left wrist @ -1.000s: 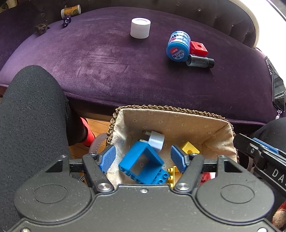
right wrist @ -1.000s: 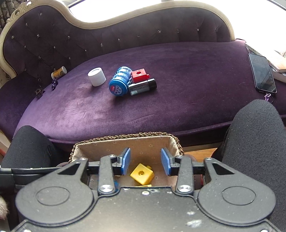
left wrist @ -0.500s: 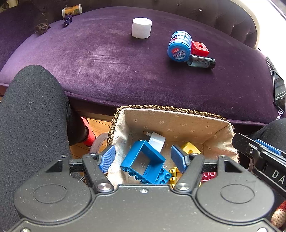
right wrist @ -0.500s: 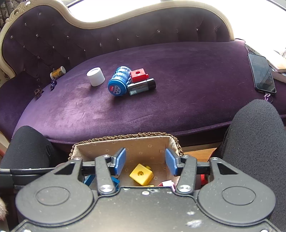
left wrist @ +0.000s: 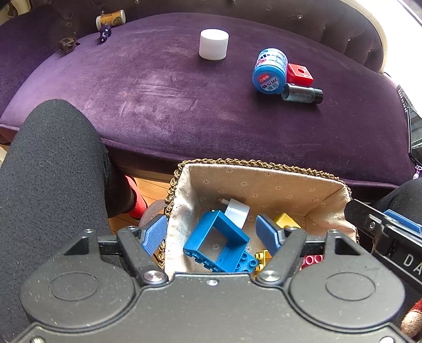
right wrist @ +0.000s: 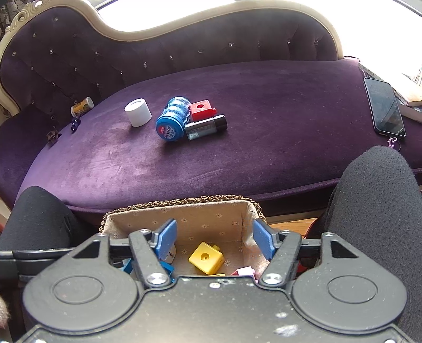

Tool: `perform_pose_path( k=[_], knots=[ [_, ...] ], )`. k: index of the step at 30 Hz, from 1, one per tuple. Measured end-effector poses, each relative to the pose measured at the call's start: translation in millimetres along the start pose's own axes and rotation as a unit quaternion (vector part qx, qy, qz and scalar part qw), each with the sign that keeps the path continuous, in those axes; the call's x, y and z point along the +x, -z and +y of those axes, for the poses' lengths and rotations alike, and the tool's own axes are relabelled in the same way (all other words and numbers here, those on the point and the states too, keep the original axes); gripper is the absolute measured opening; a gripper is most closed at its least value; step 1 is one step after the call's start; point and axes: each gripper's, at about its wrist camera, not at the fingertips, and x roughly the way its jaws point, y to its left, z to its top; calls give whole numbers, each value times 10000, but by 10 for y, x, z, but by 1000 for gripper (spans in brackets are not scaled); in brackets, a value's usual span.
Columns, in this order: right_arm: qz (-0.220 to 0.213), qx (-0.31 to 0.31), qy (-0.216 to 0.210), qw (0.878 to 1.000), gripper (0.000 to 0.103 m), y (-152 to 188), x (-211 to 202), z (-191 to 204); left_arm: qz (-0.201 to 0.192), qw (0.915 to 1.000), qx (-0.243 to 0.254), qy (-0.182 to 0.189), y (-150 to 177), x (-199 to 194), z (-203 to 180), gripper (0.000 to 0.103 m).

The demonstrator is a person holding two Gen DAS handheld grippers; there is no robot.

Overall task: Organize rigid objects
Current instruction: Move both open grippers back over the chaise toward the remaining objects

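Observation:
A fabric-lined basket [left wrist: 263, 182] [right wrist: 211, 219] sits between the person's knees, in front of the purple sofa. It holds a blue frame brick [left wrist: 219, 242], a white plug [left wrist: 236, 211], a yellow cube [right wrist: 206, 257] [left wrist: 286, 220] and small yellow and pink bricks. My left gripper [left wrist: 212, 233] is open and empty above the basket. My right gripper [right wrist: 215, 238] is open and empty above the basket. On the sofa seat lie a white cap [left wrist: 213, 44] [right wrist: 137, 112], a blue jar [left wrist: 269, 71] [right wrist: 172, 118], a red cube [left wrist: 299, 74] [right wrist: 202, 106] and a dark battery [left wrist: 302, 93] [right wrist: 205, 127].
A small yellow bottle [left wrist: 110, 19] [right wrist: 81, 105], a purple bead [left wrist: 105, 34] and a brown clip [left wrist: 67, 44] lie at the sofa's far left. A phone [right wrist: 383, 106] and books lie at the right end. Black-clad knees [left wrist: 52, 171] [right wrist: 377, 198] flank the basket.
My right gripper's jaws have opened wider over the basket. My left gripper has stayed open, nearly in the same place.

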Motion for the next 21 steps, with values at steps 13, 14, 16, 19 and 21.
perform_pose_path(
  k=[13,14,16,19,21],
  knots=[
    [64,41,61,10000,66,-179,149,-37,-491,9986,-156,-134,-316,-12,142,74],
    [79,83,35,9999,66,-206,167,-57,-469,9987,-165,-145,-353,14,154,74],
    [111,166,-23,9998,67,-250,207,-101,-425,9988,-129,-186,-419,76,161,74],
    [181,264,-77,9995,67,-306,280,-162,-341,9990,-25,-279,-515,181,146,74],
    [218,275,-103,9993,67,-350,336,-175,-277,9991,44,-313,-571,251,128,75]
  ],
)
